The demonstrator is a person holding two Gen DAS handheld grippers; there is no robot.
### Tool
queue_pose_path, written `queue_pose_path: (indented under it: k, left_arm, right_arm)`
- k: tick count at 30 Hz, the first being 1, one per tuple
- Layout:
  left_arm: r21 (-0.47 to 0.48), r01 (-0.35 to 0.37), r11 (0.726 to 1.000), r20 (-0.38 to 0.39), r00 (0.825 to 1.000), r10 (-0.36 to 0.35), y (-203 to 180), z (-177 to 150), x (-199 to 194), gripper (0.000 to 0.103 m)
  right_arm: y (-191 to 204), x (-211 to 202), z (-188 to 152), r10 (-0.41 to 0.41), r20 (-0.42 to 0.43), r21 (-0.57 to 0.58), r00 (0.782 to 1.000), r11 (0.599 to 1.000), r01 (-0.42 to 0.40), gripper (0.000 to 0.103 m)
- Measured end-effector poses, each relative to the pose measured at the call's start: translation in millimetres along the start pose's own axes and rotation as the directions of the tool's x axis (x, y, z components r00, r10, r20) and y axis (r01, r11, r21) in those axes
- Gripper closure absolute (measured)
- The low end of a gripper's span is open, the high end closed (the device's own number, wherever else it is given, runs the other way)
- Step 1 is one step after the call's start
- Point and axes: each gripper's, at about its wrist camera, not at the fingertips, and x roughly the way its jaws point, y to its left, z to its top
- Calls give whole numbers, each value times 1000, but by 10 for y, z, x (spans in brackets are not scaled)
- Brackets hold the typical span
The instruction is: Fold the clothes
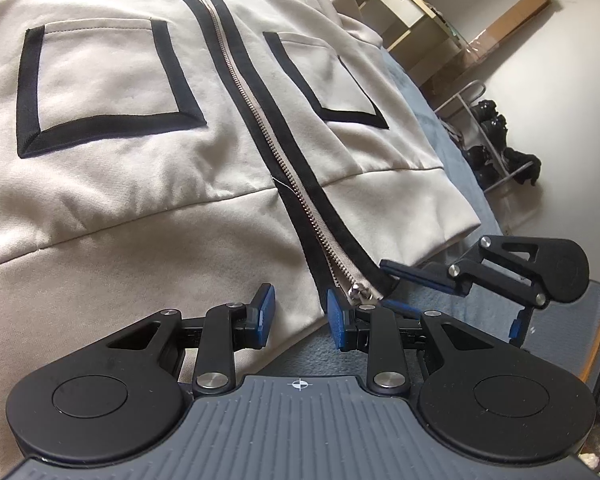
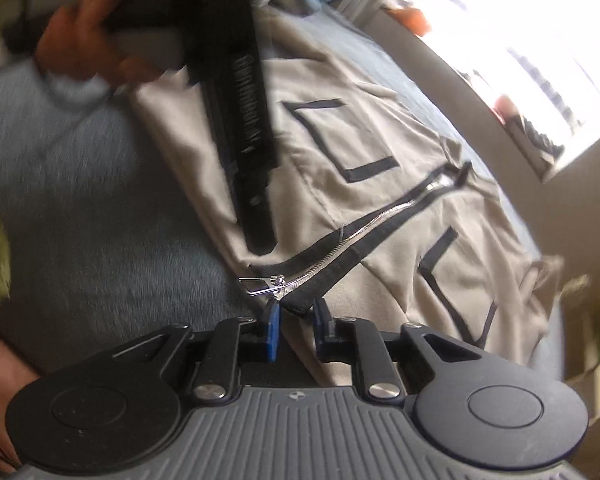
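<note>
A cream zip-up jacket (image 1: pixel 148 208) with black trim and two black-edged pockets lies flat, front up, on a blue-grey bedspread (image 1: pixel 452 148). Its closed zipper (image 1: pixel 260 136) runs down to the hem, and the metal pull (image 2: pixel 274 281) lies at the bottom end. My left gripper (image 1: pixel 300 314) is open at the hem just left of the zipper, with cream cloth between its blue pads (image 1: pixel 266 312). My right gripper (image 2: pixel 296 328) is open at the zipper's bottom end, its fingertips either side of the black trim corner. In the left wrist view the right gripper (image 1: pixel 384 284) comes in from the right.
A hand (image 2: pixel 80 44) holds the left gripper (image 2: pixel 260 244), which reaches down over the jacket. Beyond the bed's right edge stand a pale shelf unit (image 1: pixel 412 20), a long cardboard box (image 1: pixel 512 16) against the wall and a metal rack (image 1: pixel 496 136) with dark shoes. A bright window (image 2: pixel 520 40) sits behind.
</note>
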Motion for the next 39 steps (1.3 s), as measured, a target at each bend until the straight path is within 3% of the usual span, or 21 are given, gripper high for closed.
queue_pose_path:
  k: [4, 10, 15, 21, 25, 27, 29, 33, 39]
  left_arm:
    - [-2, 2, 1000, 1, 1000, -2, 4, -6, -3, 75]
    - [-5, 5, 1000, 2, 1000, -5, 2, -10, -9, 75]
    - [-15, 10, 1000, 2, 1000, -10, 7, -11, -7, 75]
    - [-20, 11, 1000, 5, 1000, -11, 0, -15, 5, 75]
    - [-26, 16, 1000, 7, 1000, -16, 7, -12, 9, 75]
    - [-25, 15, 1000, 11, 1000, -15, 4, -7, 0, 75]
    - [-19, 10, 1000, 20, 1000, -10, -11, 3, -18, 75]
    - [-6, 0, 1000, 38, 999, 0, -40, 23, -53, 75]
    - [105, 3, 995, 92, 996, -13, -226, 160, -65, 74]
  right_arm:
    - [-251, -47, -23, 42, 54, 236, 998, 970, -54, 90]
    - [-590, -105, -57, 76, 143, 529, 987, 837, -141, 91]
    - [-381, 36, -41, 92, 73, 427, 993, 897, -115, 91]
    - [-265, 87, -24, 83, 23, 364, 996, 927, -86, 90]
    - [-188, 122, -13, 74, -9, 320, 997, 945, -67, 83]
    - [-269, 68, -26, 61, 1, 356, 998, 933, -57, 65]
    - [-368, 4, -41, 46, 14, 398, 999, 916, -48, 61]
    - [-564, -124, -73, 14, 38, 481, 999, 876, -30, 60]
    - [-860, -316, -120, -37, 67, 598, 997, 802, -10, 60]
